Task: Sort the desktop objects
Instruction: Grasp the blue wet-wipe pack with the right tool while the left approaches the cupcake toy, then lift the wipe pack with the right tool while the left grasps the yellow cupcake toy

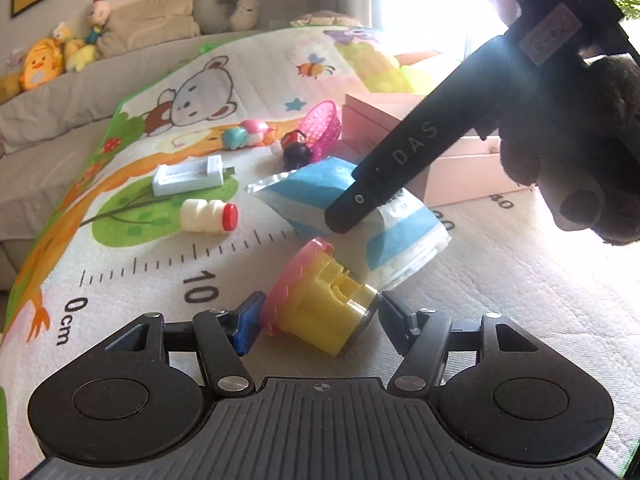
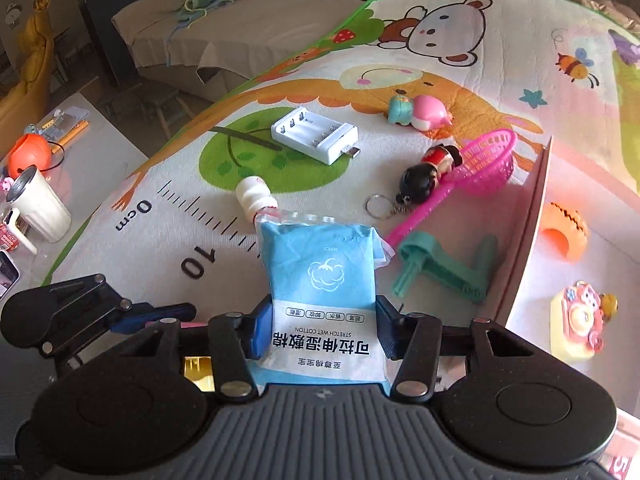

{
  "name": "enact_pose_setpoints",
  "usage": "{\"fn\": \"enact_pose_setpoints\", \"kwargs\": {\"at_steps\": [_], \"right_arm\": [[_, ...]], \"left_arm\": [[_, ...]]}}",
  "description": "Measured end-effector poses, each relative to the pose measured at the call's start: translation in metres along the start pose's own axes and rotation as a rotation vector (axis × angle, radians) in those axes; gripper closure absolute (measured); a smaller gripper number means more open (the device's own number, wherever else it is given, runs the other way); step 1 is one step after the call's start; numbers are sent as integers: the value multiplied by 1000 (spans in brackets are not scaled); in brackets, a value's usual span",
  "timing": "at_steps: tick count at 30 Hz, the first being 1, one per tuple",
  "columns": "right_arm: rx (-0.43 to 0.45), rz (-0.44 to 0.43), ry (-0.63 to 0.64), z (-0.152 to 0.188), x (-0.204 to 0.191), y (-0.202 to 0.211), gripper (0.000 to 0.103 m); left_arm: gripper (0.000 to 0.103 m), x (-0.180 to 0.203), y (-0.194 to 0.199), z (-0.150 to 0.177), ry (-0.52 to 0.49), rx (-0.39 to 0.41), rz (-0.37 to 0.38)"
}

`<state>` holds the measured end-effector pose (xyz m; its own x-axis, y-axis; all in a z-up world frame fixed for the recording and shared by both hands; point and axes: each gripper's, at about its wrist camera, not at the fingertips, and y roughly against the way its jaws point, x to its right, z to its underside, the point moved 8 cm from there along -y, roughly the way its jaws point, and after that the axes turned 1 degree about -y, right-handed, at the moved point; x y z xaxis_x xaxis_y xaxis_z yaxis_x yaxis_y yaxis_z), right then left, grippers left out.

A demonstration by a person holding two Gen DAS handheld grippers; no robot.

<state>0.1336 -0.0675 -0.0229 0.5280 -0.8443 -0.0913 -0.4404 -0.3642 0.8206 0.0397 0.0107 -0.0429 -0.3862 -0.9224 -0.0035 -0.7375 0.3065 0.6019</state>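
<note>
My left gripper is shut on a yellow toy with a pink frilled rim, held just over the play mat. My right gripper is shut on a blue and white wet-cotton pack; the pack also shows in the left wrist view with the right gripper's black finger across it. On the mat lie a white bottle with a red cap, a white battery charger, a doll keychain, a pink net scoop and a teal crank handle.
A pink open box stands at the right, holding an orange toy and a yellow toy camera. A pink and teal squishy toy lies further back. A side table at the left carries a white mug.
</note>
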Motion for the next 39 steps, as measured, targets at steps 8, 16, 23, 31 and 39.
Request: {"fn": "enact_pose_setpoints", "kwargs": {"at_steps": [8, 16, 23, 31, 39], "right_arm": [[113, 11, -94, 47, 20, 47, 53], [196, -5, -169, 86, 35, 87, 53], [231, 23, -162, 117, 38, 97, 53], [217, 146, -77, 137, 35, 89, 48], [261, 186, -67, 150, 43, 109, 19]], "left_arm": [[26, 23, 0, 5, -40, -34, 3], [12, 41, -5, 1, -83, -53, 8], [7, 45, -3, 4, -101, -64, -15], [4, 19, 11, 13, -37, -71, -95], [4, 13, 10, 10, 6, -82, -108]]}}
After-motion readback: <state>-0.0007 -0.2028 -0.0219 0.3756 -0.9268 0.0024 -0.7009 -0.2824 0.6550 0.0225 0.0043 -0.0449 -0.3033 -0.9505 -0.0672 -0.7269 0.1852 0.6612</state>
